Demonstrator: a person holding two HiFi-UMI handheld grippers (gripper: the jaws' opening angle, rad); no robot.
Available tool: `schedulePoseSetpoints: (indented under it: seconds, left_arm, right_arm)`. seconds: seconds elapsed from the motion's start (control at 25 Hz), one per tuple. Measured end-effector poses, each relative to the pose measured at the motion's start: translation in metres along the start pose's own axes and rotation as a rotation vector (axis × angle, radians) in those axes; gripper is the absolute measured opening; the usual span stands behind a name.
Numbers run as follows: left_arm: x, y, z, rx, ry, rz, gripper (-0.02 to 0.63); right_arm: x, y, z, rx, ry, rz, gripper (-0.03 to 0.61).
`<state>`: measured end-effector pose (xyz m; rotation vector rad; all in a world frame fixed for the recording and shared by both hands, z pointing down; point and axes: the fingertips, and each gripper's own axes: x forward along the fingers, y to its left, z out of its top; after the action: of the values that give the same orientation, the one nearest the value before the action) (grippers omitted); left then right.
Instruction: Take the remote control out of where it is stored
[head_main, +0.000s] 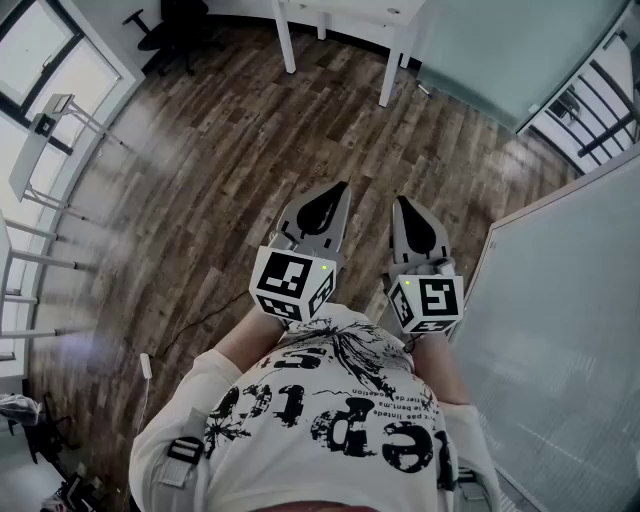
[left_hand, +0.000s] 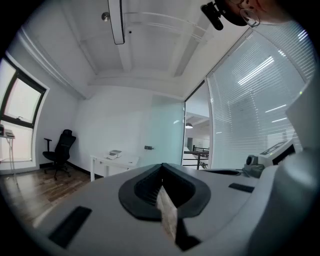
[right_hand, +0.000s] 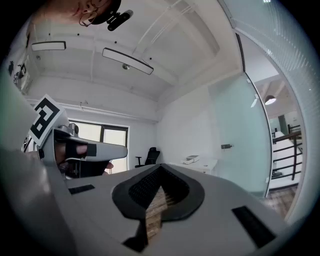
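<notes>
No remote control and no storage place show in any view. The person holds both grippers close in front of the chest, side by side, pointing forward over the wooden floor (head_main: 220, 170). My left gripper (head_main: 338, 192) has its jaws together with nothing between them, and in the left gripper view (left_hand: 162, 170) the two jaws meet at their tips. My right gripper (head_main: 404, 205) is shut too and empty, its tips touching in the right gripper view (right_hand: 160, 172). Each marker cube sits just above the person's white printed shirt (head_main: 320, 420).
A white desk (head_main: 340, 20) stands ahead, with a black office chair (head_main: 170, 25) to its left. A glass wall with blinds (head_main: 570, 340) runs along the right. Windows and a metal rack (head_main: 40, 150) line the left side. A cable lies on the floor (head_main: 190, 325).
</notes>
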<state>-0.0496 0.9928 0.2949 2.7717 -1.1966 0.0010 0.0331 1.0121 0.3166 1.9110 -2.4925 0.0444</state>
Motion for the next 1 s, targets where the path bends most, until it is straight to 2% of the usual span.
schedulePoseSetpoints:
  seconds: [0.36, 0.64, 1.0]
  left_arm:
    - [0.009, 0.004, 0.002, -0.011, 0.007, -0.009, 0.008]
    - [0.018, 0.003, -0.002, -0.017, 0.016, -0.018, 0.008]
    - [0.027, 0.009, -0.008, -0.028, 0.041, 0.019, 0.009]
  right_arm:
    - [0.007, -0.005, 0.004, -0.004, 0.003, -0.004, -0.002]
    - [0.014, -0.010, -0.014, 0.020, 0.077, 0.005, -0.002]
    - [0.020, -0.024, -0.015, 0.075, 0.037, 0.017, -0.003]
